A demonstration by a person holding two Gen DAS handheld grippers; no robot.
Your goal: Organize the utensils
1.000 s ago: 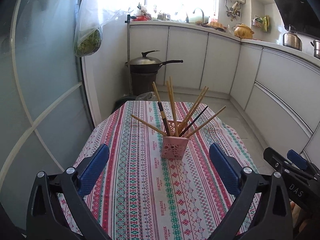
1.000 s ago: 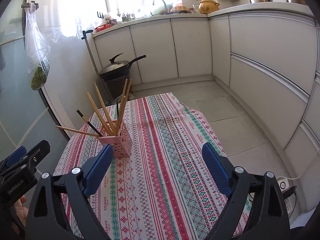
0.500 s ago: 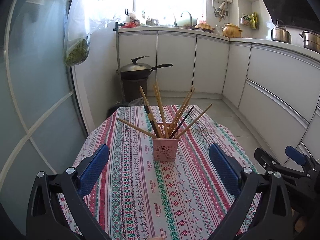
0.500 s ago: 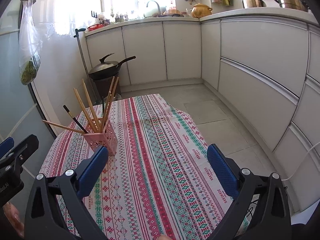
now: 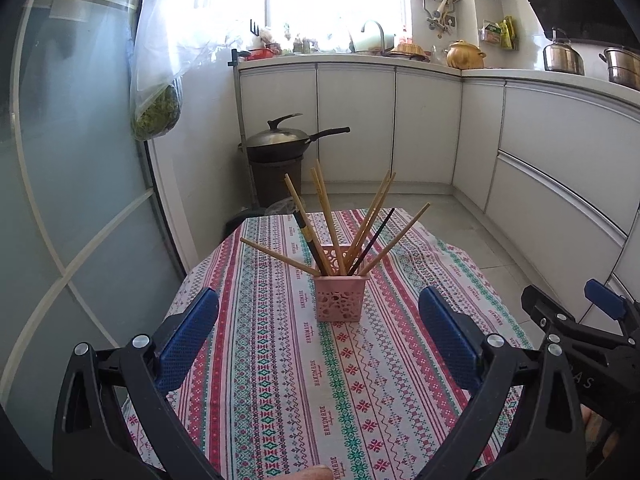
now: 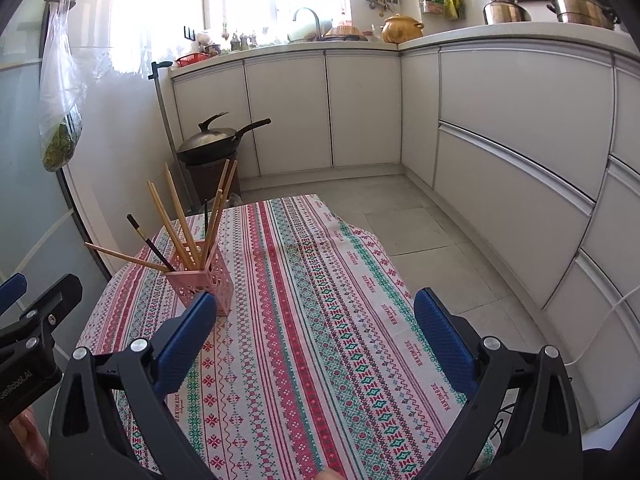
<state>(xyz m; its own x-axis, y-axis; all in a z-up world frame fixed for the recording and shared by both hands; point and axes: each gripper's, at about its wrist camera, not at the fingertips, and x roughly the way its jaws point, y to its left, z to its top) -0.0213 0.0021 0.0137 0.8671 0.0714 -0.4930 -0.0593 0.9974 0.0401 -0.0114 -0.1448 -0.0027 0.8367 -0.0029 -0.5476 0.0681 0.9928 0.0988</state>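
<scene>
A pink perforated holder [image 5: 340, 298] stands upright on the striped tablecloth [image 5: 280, 380]. Several wooden chopsticks [image 5: 328, 220] and dark ones fan out of it. The holder also shows in the right wrist view [image 6: 204, 284], with its chopsticks [image 6: 180, 220], left of centre. My left gripper [image 5: 318, 344] is open and empty, held back from the holder above the near part of the table. My right gripper [image 6: 314, 340] is open and empty, to the right of the holder; it appears at the right edge of the left wrist view [image 5: 580, 320].
The table's far edge [image 6: 288, 200] drops to a tiled floor. A lidded wok [image 5: 288, 144] sits on a dark bin beyond the table. A glass door with a hanging plastic bag [image 5: 156, 92] is at the left. White cabinets [image 6: 500, 140] run along the back and right.
Both grippers have drawn back and tilted up, so the holder sits lower and farther in each view. Both stay open and empty. The holder and chopsticks have not moved.
</scene>
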